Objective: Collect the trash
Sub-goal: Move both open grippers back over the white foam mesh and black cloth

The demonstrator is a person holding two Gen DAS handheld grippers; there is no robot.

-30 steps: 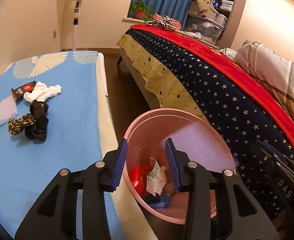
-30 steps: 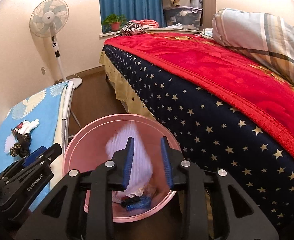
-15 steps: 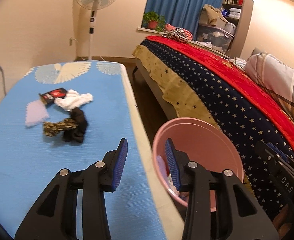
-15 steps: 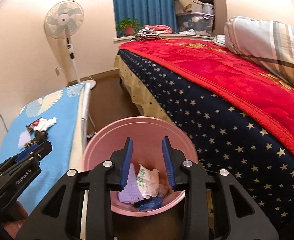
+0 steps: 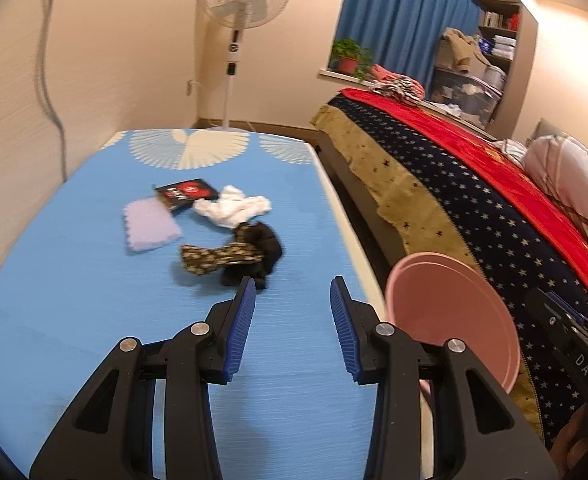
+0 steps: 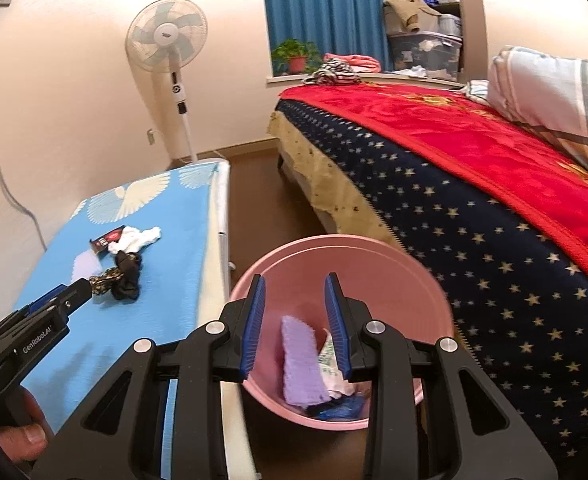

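Now left gripper (image 5: 293, 304) (empty, parted) above black sock (image 5: 265, 249).

In front of me lies a low mattress with a bright blue cover (image 5: 94, 300) printed with white fan shapes at its far end. Near its middle sit a small black and red packet (image 5: 186, 194), a pale lilac foam square (image 5: 150, 230) to its left, a crumpled white cloth (image 5: 236, 210) to its right, and nearer me a black and gold-patterned fabric bundle (image 5: 238, 258).
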